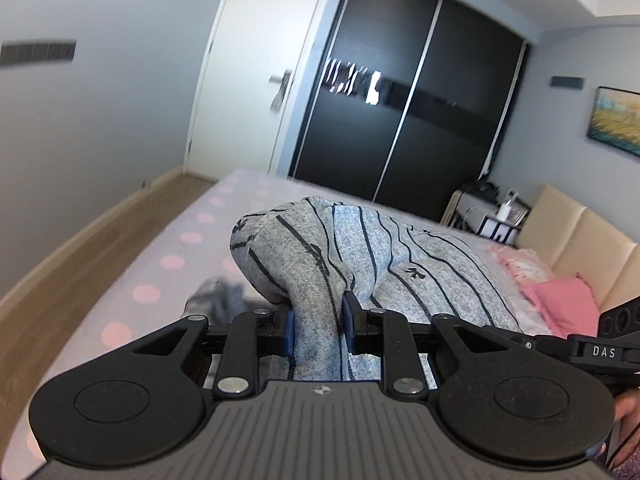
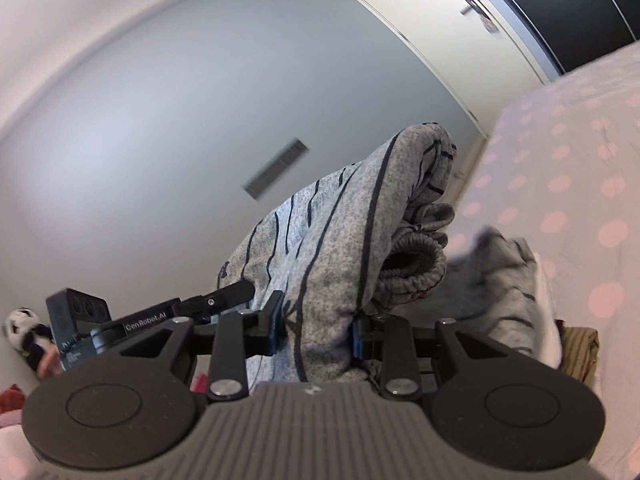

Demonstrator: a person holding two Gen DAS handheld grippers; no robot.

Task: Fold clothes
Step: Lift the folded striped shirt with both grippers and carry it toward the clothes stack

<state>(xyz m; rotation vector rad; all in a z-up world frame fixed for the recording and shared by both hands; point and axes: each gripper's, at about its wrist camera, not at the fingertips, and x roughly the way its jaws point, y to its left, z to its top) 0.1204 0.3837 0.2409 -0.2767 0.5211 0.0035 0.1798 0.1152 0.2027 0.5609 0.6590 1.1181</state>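
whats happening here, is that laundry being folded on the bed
Yes. A person holds a gripper in each hand, and both are clamped on the same grey striped garment. The left gripper pinches a bunched fold of it, and the right gripper grips another thick fold, with a ribbed cuff or waistband showing beside it. The garment is lifted above the bed, which has a pink-dotted cover. More grey clothing lies on the bed beyond.
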